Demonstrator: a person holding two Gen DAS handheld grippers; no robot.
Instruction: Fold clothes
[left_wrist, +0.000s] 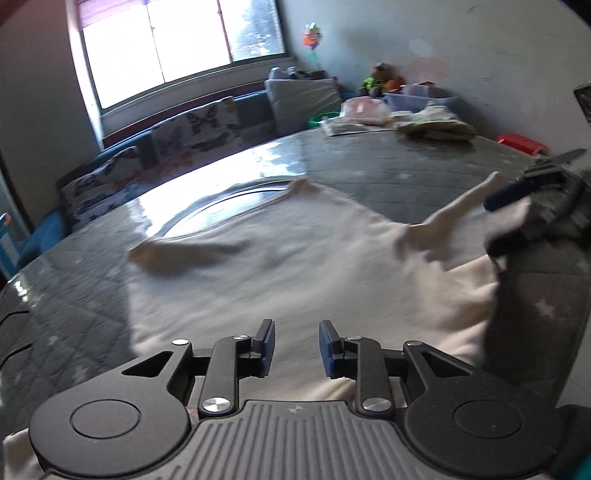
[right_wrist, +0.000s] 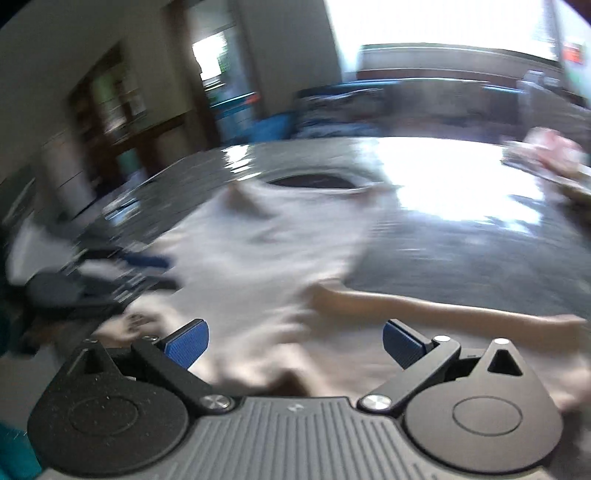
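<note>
the grey quilted table (left_wrist: 406, 177), glossy under window glare, carries a white garment (left_wrist: 295, 266) spread flat across its near half; it looks like a sleeveless top, its scooped neckline (left_wrist: 221, 206) lying at the far end and its hem toward the person. so the garment's long axis runs away from both tools, near edge to far edge.

the left tool (left_wrist: 296, 347) hovers over the hem end, its blue pads parted by a narrow gap with nothing between them, only cloth below. the right tool (right_wrist: 293, 345) hangs over the garment's right side with its jaws spread wide and empty; this view is heavily blurred. a strap (right_wrist: 443, 310) trails off toward the right just beyond its pads, and in the left view a strap (left_wrist: 465, 199) rises beside that tool.

judging from this, the coming move is a regrasp for a fold: the right tool is nearer the loose strap, the left nearer the hem.

at the table's far right edge lie a pile of folded clothes (left_wrist: 436, 125) and a plastic packet (left_wrist: 354, 114), well apart from the garment and not in the way. cushions (left_wrist: 199, 129) line the bench under the window.
</note>
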